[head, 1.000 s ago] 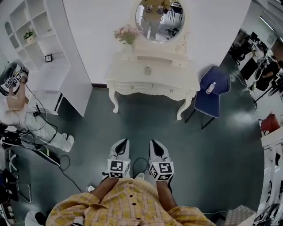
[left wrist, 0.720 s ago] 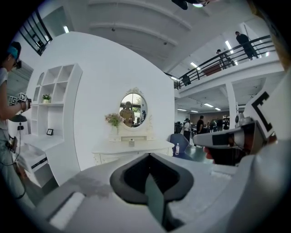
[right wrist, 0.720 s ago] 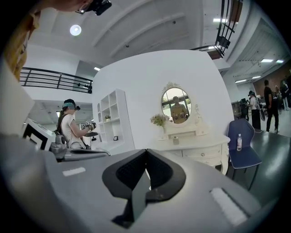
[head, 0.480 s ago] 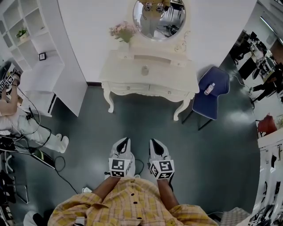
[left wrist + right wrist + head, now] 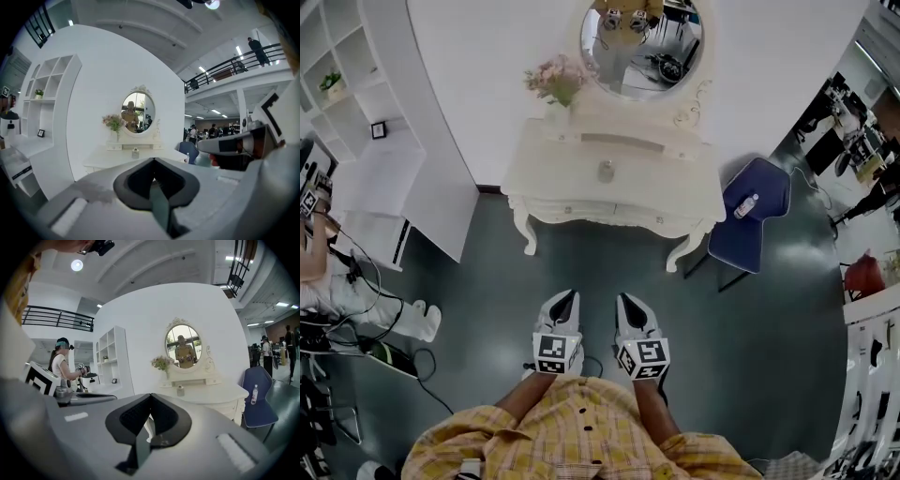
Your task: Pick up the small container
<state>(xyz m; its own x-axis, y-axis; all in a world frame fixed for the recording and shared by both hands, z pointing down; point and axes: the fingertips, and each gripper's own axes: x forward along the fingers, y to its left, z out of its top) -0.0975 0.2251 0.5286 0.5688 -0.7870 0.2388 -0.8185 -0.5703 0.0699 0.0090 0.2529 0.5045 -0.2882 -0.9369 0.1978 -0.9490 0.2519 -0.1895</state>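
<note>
Small container sits on the dressing table at twelve o'clock, well apart from left gripper and right gripper, both closed, empty. Approach stage, I reckon; next, get near and open up.

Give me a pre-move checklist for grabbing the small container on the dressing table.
1. Target found: ok. The small container stands mid top on the dressing table.
2. In reach: not ok. Open floor lies between both grippers and the table.
3. Left gripper empty: ok, jaws together on nothing.
4. Right gripper empty: ok, jaws together on nothing.
5. Jaws ready to take it: not ok, both shut.
6. Room around it: ok. The flowers stand apart from it; the chair is off to the side.
</note>
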